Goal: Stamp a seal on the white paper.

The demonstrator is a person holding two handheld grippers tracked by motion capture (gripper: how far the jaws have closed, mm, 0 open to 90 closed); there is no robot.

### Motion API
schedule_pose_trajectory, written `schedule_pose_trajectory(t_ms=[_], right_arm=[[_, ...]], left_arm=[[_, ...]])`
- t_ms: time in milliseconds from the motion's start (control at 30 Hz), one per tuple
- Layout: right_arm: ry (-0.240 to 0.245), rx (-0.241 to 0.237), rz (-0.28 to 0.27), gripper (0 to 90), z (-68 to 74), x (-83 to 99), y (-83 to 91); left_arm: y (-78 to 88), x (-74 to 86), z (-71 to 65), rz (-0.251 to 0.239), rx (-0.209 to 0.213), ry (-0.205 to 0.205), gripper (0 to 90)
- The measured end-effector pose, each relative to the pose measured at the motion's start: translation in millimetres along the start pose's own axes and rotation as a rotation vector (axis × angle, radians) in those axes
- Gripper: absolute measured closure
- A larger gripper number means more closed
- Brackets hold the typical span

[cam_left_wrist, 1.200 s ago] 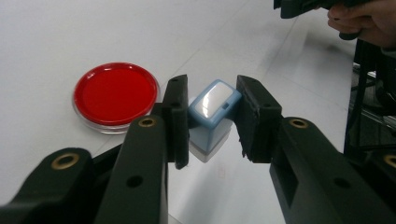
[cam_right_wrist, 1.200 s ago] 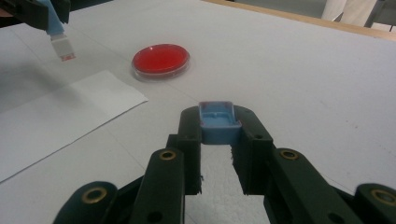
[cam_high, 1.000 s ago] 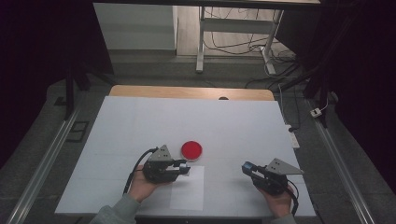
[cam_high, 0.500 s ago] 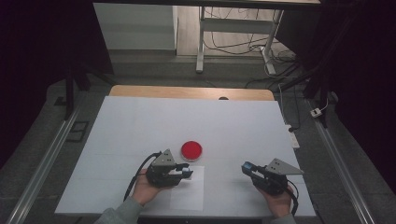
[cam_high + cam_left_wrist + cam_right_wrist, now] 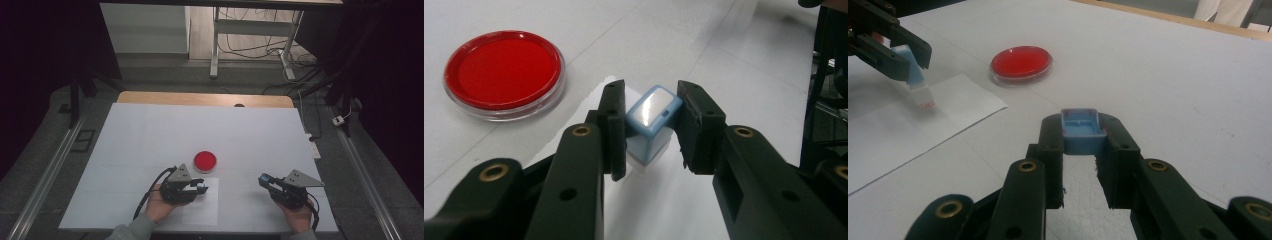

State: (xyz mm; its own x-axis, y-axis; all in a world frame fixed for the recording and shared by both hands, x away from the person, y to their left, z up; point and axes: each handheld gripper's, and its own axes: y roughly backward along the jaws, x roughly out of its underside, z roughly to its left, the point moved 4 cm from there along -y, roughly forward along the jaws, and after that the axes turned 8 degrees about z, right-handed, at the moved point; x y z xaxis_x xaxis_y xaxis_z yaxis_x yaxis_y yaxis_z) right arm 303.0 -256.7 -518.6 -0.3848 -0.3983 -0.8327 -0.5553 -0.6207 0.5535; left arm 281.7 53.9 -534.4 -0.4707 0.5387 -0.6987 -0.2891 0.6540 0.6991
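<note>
Seen from above: white table top (image 5: 150,135) w/ wooden far edge. Red round dish (image 5: 205,160) sat near centre, just beyond a white paper sheet (image 5: 205,210). Left gripper (image 5: 199,189) lay over the sheet's near-left part, held in left hand (image 5: 159,206), jaws pointing right, cable looping off to the left. Right gripper (image 5: 263,179) rested well apart at right, in right hand (image 5: 296,219), jaws pointing left. Jaw contents too small to tell.

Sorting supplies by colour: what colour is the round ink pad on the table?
Red, in a clear rim: the ink pad shows best in the left gripper view.
</note>
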Motion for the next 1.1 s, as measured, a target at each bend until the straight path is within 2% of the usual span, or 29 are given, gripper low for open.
schedule_pose_trajectory(t_ms=[433,1100], right_arm=[[-0.002,0.000,-0.003,73.5,-0.2,-0.2,0.8],[0.003,-0.004,0.000,73.5,0.9,-0.3,-0.7]], left_arm=[[-3.6,3.6,-2.6,0.023,-0.011,-0.016,66.5],[-3.4,5.2,-1.0,0.023,-0.038,-0.017,66.5]])
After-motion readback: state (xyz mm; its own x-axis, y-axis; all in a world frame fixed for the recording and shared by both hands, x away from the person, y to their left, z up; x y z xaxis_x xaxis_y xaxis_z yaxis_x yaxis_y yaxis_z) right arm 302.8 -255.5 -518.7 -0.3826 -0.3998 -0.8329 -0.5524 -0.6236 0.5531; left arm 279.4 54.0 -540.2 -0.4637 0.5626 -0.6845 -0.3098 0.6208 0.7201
